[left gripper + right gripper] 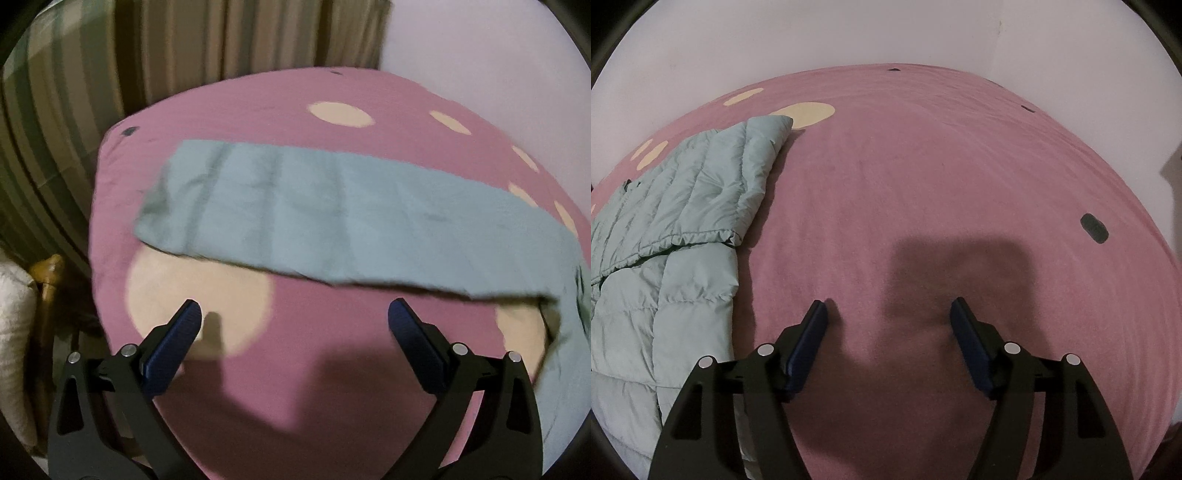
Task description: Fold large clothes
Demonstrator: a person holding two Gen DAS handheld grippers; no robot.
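A pale blue-green quilted jacket (332,214) lies on a pink bedspread (332,362) with cream dots. In the left wrist view it stretches as a long folded band across the bed, ahead of my left gripper (294,314), which is open, empty and hovers above the bedspread short of the jacket's near edge. In the right wrist view the jacket (676,221) lies at the left, with a sleeve folded over its body. My right gripper (889,314) is open and empty above bare bedspread (942,184), to the right of the jacket.
Striped curtains (147,55) hang behind the bed's left side. A wooden chair post (48,273) and a white cushion (14,332) stand off the bed's left edge. A pale wall (849,33) runs behind the bed. Small dark patches (1094,228) mark the bedspread.
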